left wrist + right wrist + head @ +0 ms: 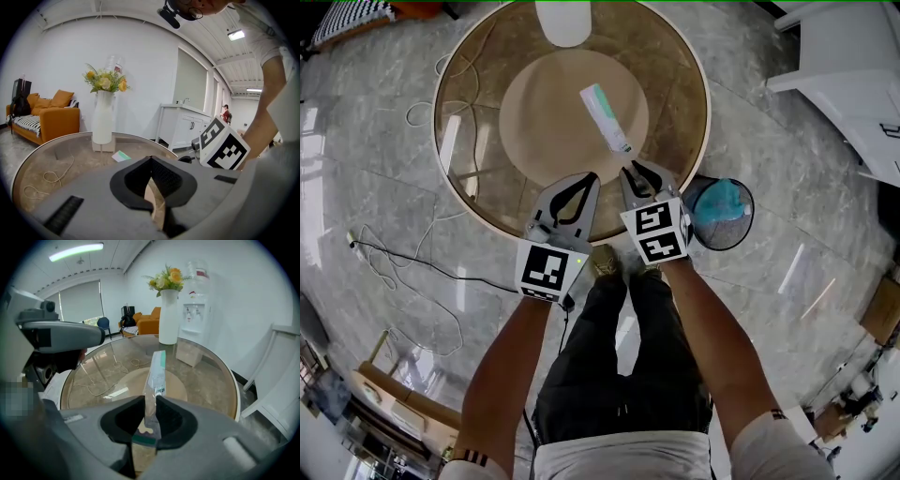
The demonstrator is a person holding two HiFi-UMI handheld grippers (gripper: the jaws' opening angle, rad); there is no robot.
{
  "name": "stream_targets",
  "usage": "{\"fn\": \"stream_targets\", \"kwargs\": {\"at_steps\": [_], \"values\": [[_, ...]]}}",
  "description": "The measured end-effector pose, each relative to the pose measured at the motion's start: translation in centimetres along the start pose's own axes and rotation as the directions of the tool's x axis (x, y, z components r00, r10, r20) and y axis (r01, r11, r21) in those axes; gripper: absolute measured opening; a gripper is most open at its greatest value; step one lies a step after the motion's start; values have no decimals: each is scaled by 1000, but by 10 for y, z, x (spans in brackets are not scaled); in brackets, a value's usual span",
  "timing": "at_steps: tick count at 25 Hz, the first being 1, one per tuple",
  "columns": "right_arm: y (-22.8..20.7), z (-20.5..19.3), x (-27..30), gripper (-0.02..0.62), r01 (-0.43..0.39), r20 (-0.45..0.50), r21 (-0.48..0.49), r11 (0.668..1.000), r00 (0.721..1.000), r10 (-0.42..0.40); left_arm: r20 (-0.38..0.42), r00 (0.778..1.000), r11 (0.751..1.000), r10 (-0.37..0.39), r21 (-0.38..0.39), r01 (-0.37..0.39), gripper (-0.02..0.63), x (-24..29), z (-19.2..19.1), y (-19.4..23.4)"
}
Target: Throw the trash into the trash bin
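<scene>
Pinching anything, is the right hand-held gripper (pixel 150 401)? one observer is asking.
It is clamping the near end of the clear, green-tipped wrapper (pixel 156 371), which is reaching out over the round glass table (pixel 675 94), the other is answering.
And the left hand-held gripper (pixel 151 160)?
It is hovering alongside, jaws pressed together, gripping nothing. The trash bin (pixel 741 232) is standing on the floor (pixel 787 187) just beside the table, at the person's right.
</scene>
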State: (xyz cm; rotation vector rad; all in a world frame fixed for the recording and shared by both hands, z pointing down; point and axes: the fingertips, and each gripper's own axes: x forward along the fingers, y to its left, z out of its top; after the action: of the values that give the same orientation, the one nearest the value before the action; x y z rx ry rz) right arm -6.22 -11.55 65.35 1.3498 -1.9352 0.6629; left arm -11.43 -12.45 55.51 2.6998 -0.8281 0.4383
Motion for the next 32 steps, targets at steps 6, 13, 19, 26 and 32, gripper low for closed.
{"fn": "stream_targets", "kwargs": {"at_steps": [6,13,19,26,32], "values": [[-2,2,-4,60,-4,17,12,1000,1000,4,-10,1000,1000,-8,-2,8,0,-1,-1,-6],[0,12,-23,60,-4,92,63,998,996,-2,0,1000,1000,-16,10,16,0,-4,1,-8],[-6,23,-62,58,-12,215,100,995,977,-10,19,999,998,-51,35,50,0,7,12,-33],[-27,10,-115,60,21,283,125,992,958,-56,32,994,994,-100,47,98,0,21,24,-73],[-66,-27,-159,60,96,288,172,980,947,-143,25,985,983,-171,66,169,0,40,30,-122]]}}
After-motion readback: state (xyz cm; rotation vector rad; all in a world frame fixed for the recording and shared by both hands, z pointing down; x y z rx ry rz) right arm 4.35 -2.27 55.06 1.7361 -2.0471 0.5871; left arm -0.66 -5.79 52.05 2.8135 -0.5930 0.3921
